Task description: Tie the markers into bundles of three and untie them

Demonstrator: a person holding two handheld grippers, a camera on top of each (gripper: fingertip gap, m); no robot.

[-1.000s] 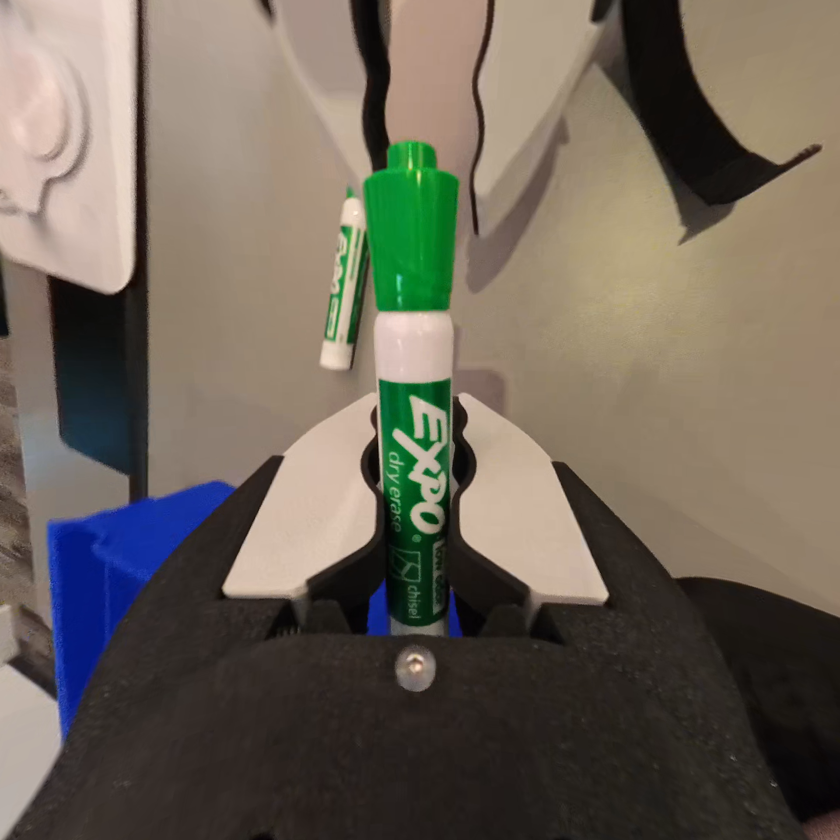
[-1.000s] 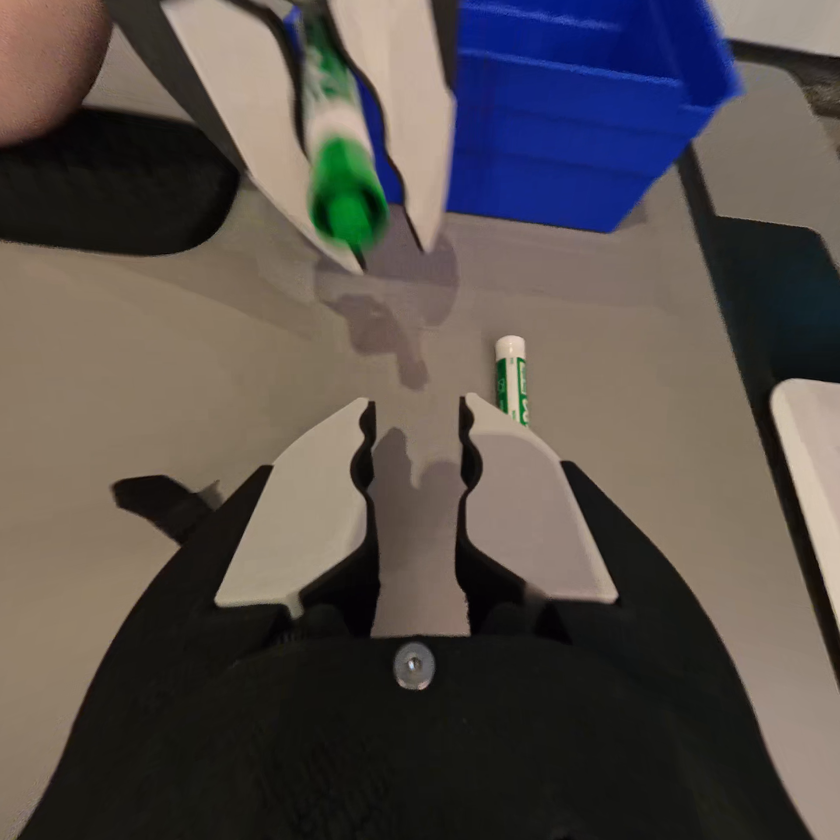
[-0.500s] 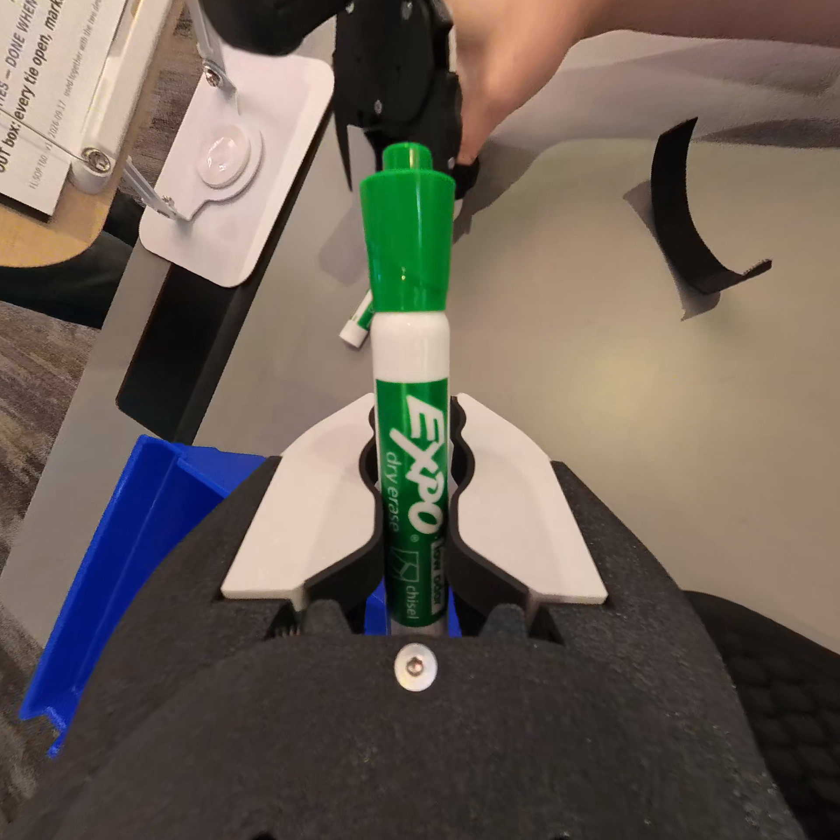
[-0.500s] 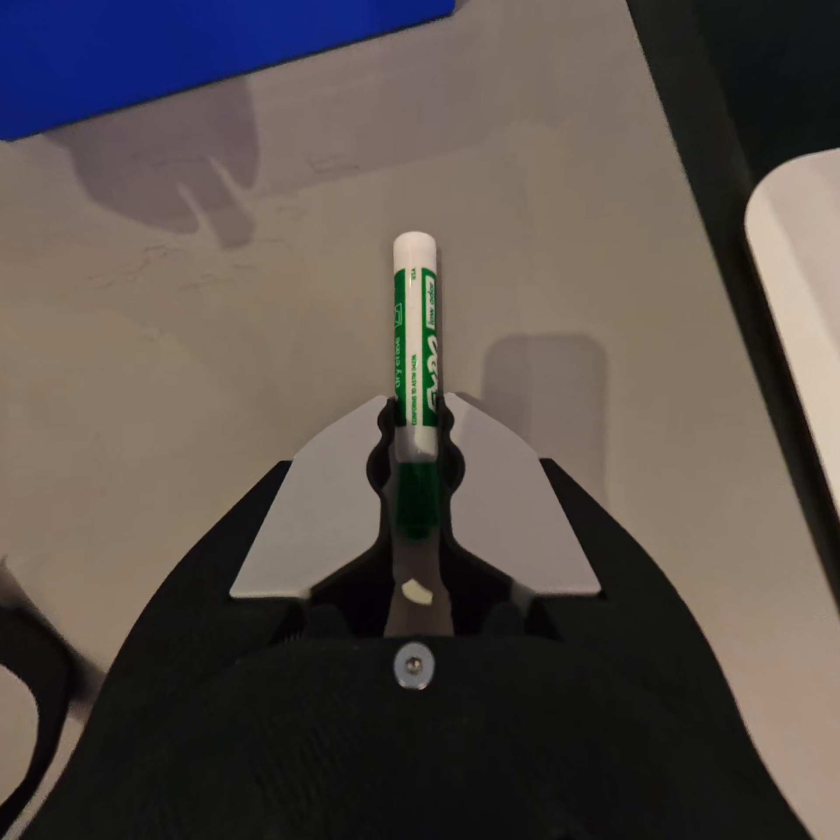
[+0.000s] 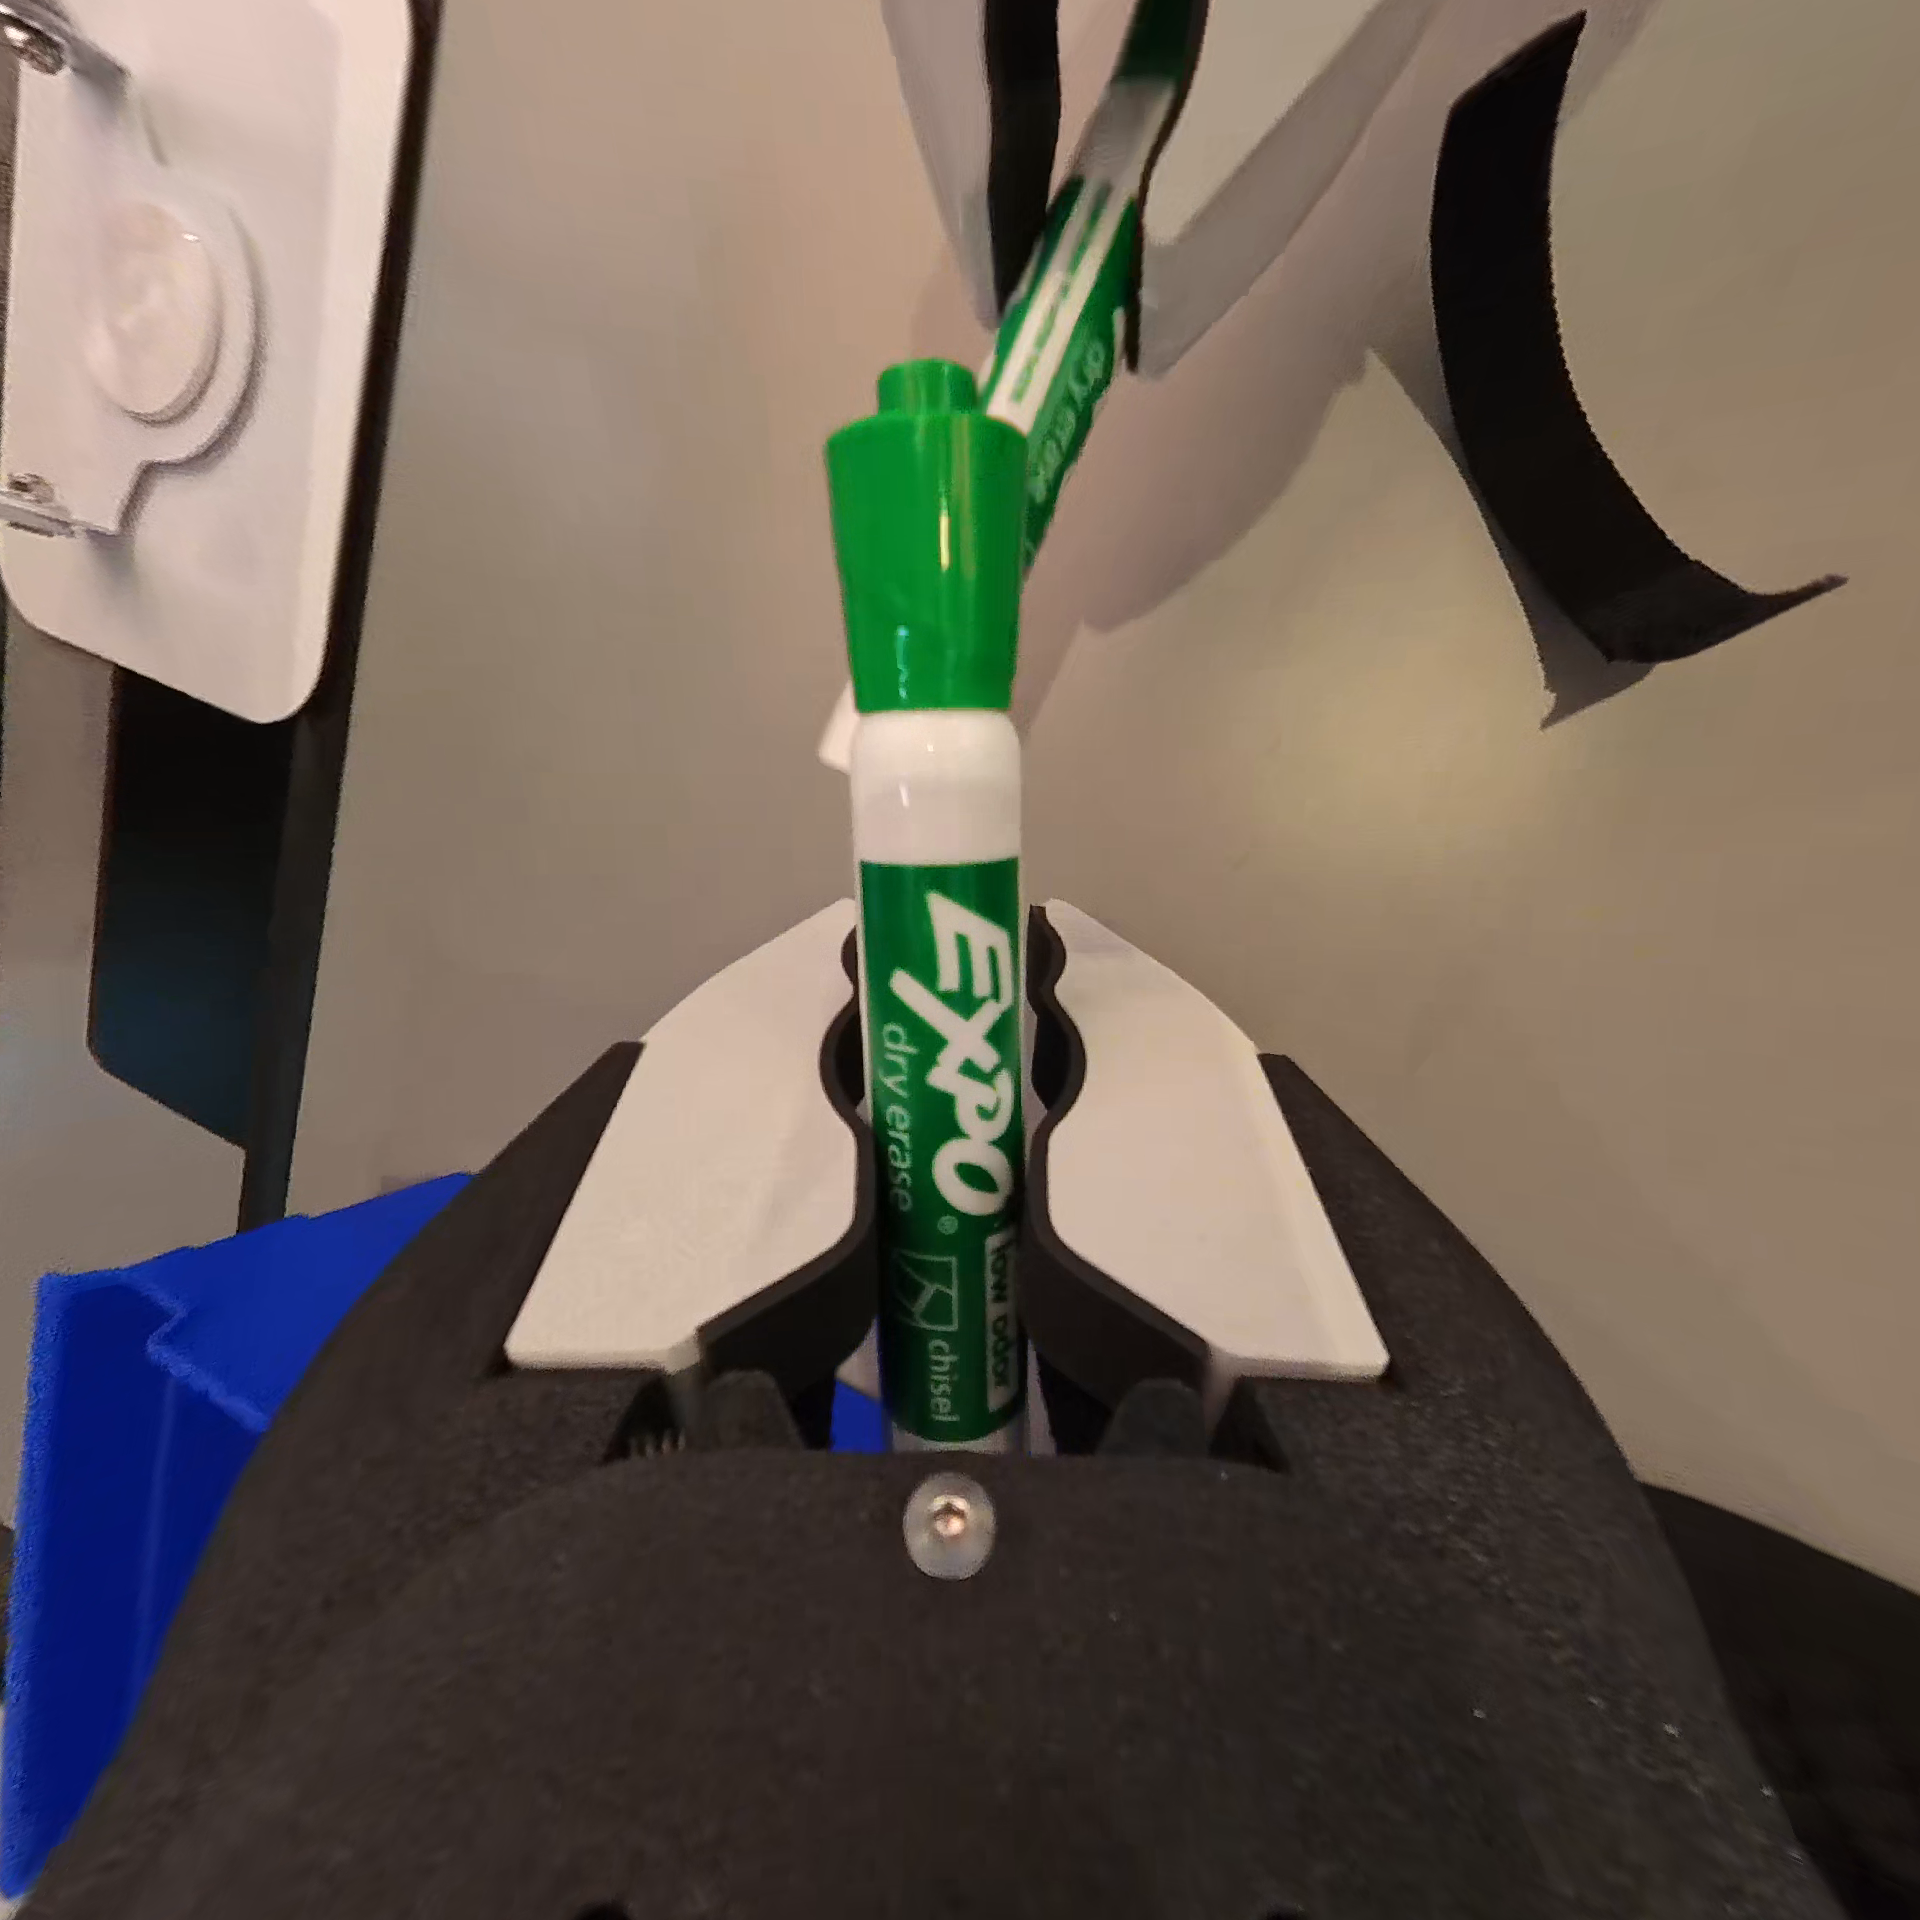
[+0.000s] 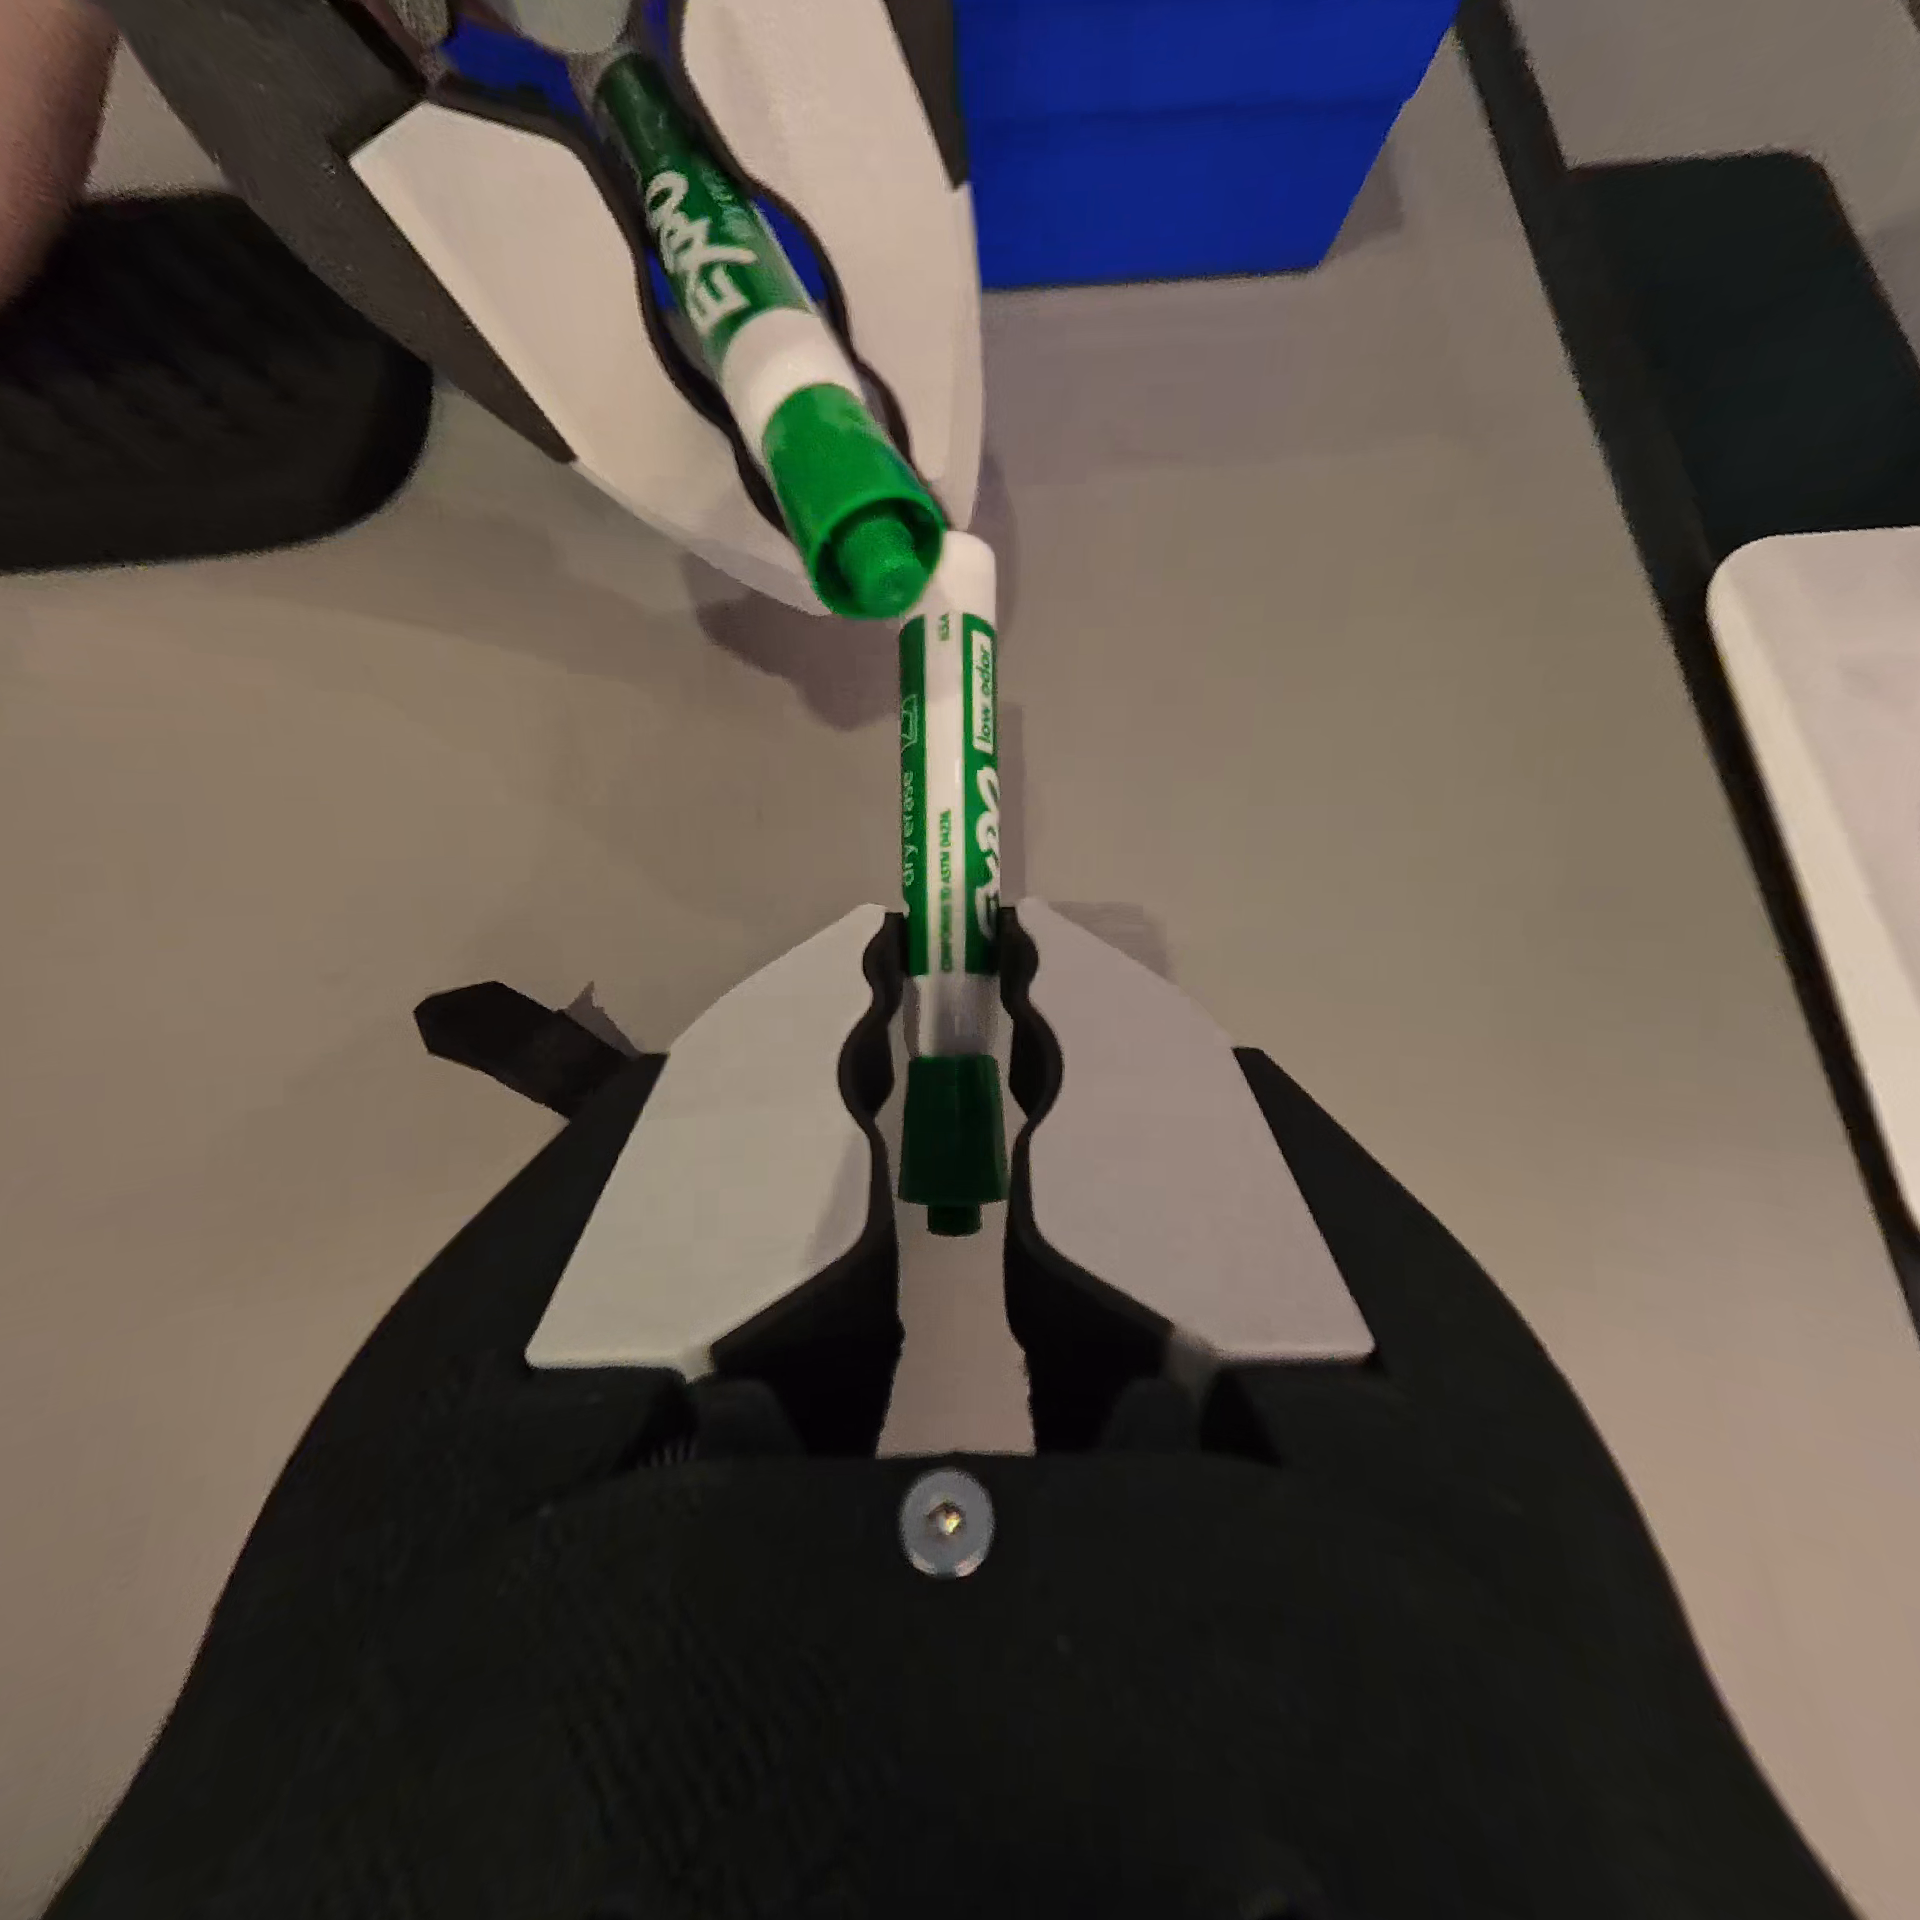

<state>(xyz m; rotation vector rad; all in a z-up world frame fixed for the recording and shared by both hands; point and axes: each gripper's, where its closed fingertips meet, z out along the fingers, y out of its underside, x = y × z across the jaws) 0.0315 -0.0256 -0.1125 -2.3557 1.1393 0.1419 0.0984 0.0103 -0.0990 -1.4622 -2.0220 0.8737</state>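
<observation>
Left tongs clamped on a green marker, cap pointing forward. Right tongs gripping a second green marker, cap tucked back between the fingers. Both held above the grey counter, marker tips meeting. Black strap lies on the counter, blue bin behind.

Your left gripper fills the lower frame, jaws clamped. Your right gripper does likewise, pointing at the left one at upper left.
</observation>
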